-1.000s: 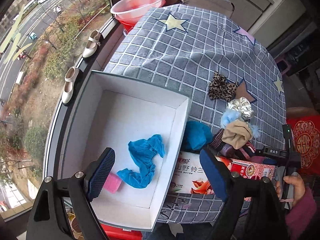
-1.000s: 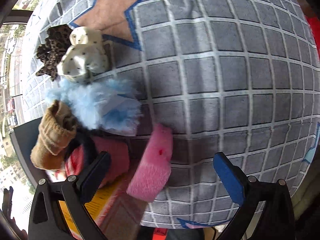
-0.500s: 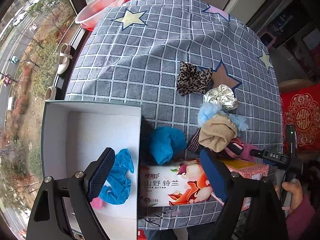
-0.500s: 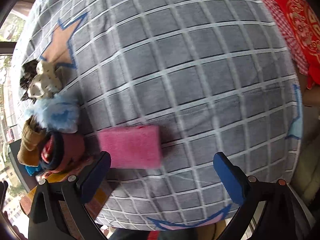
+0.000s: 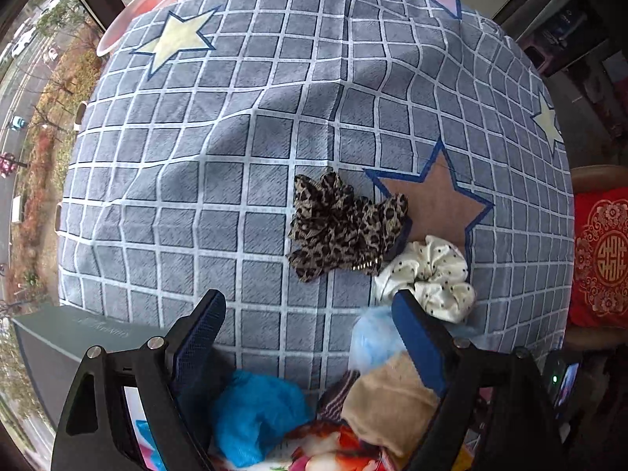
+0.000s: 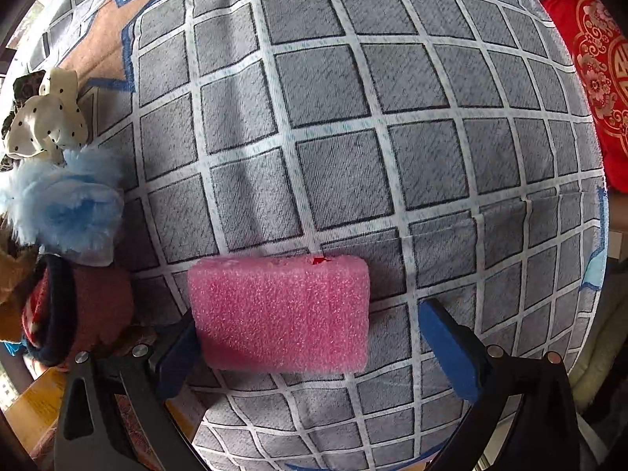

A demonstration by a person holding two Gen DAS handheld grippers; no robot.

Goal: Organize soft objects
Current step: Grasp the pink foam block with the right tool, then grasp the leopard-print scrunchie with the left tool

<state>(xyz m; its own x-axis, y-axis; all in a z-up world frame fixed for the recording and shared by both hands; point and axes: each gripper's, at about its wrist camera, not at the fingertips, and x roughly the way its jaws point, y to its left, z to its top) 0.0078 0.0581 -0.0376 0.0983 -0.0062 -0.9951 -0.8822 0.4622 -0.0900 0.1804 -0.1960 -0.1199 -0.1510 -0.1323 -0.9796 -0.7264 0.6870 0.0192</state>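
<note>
pink sponge (image 6: 280,314) now between right tool (image 6: 310,337) pads.

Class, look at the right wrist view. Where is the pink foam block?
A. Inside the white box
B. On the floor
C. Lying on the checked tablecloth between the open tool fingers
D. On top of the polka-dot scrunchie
C: the pink foam block lies flat on the checked tablecloth, with the right tool open around it.

soft daylight | faint shadows | sharp focus | edges bulge, dark corners
</note>
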